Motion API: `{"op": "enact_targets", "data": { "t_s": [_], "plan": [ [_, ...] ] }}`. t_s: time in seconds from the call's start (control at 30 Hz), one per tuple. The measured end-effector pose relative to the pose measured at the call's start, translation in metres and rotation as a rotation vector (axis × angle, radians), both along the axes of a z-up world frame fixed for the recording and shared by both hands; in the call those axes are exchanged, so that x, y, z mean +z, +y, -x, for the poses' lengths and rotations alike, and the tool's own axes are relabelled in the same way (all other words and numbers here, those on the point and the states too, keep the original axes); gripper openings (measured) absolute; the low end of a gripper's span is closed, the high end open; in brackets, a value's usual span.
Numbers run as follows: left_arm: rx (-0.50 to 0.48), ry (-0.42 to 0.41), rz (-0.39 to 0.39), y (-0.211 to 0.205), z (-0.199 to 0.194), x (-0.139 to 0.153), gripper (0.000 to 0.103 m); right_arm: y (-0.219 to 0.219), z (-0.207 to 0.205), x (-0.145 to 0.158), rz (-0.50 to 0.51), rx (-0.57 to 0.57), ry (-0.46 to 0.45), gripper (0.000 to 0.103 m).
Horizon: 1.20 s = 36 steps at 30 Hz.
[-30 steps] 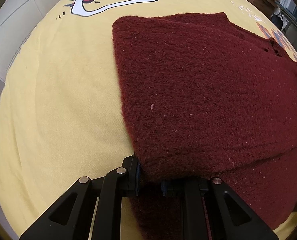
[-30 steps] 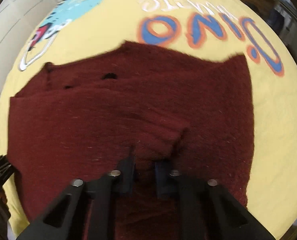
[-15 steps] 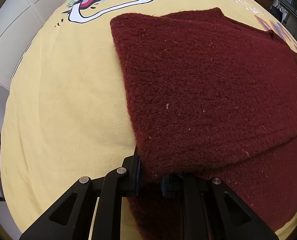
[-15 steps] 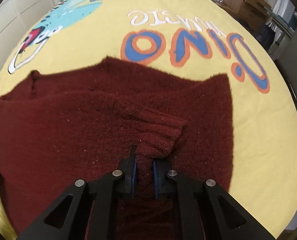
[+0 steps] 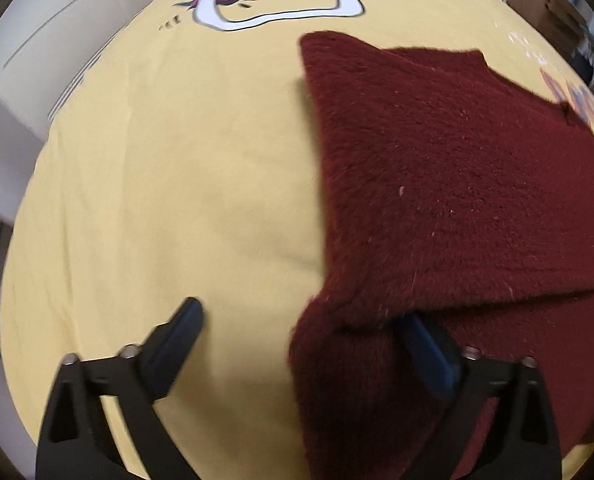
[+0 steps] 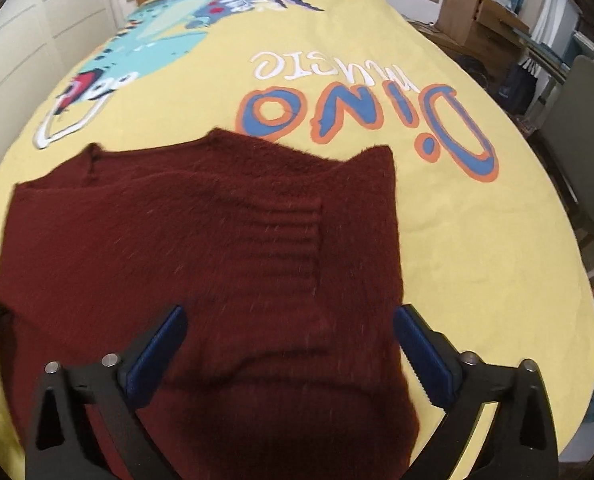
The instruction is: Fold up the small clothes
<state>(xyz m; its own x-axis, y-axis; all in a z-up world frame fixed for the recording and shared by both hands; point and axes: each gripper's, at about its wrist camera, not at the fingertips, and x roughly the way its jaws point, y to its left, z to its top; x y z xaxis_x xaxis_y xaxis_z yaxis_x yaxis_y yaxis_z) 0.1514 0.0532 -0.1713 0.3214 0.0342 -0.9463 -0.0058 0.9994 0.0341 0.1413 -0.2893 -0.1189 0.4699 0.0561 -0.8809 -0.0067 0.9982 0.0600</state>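
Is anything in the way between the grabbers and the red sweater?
No, nothing visible. The dark red sweater lies right under both. The right gripper hangs open above it, and the left gripper has just opened at the sweater's edge on the yellow bedspread.

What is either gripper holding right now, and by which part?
Nothing. The left gripper and right gripper have both just opened wide; the maroon sweater lies released on the yellow bedspread.
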Motion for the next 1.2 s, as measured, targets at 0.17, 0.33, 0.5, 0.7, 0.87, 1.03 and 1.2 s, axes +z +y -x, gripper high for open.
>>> {"op": "enact_targets", "data": {
  "t_s": [0.17, 0.33, 0.5, 0.7, 0.87, 1.03, 1.2],
  "plan": [
    [0.043, -0.093, 0.052, 0.012, 0.031, 0.021, 0.102, -0.007, 0.048, 0.012, -0.062, -0.021, -0.055, 0.103],
    [-0.003, -0.133, 0.08, 0.001, 0.077, 0.041, 0.102, -0.018, 0.097, 0.007, -0.127, -0.027, -0.029, 0.103],
    [-0.041, -0.089, 0.04, -0.018, 0.107, 0.042, 0.102, -0.03, 0.143, -0.012, -0.121, -0.079, 0.039, 0.103],
    [-0.129, 0.058, 0.025, -0.027, 0.145, 0.01, 0.102, -0.038, 0.189, -0.041, -0.09, -0.123, 0.144, 0.103],
    [-0.078, 0.169, 0.084, -0.028, 0.162, -0.014, 0.102, -0.037, 0.211, -0.061, -0.083, -0.145, 0.211, 0.103],
    [-0.052, 0.226, 0.091, -0.031, 0.168, -0.034, 0.101, -0.032, 0.21, -0.065, -0.066, -0.131, 0.238, 0.103],
    [-0.042, 0.243, 0.135, -0.033, 0.166, -0.044, 0.088, -0.022, 0.203, -0.07, -0.086, -0.106, 0.27, 0.103]
  ]
}}
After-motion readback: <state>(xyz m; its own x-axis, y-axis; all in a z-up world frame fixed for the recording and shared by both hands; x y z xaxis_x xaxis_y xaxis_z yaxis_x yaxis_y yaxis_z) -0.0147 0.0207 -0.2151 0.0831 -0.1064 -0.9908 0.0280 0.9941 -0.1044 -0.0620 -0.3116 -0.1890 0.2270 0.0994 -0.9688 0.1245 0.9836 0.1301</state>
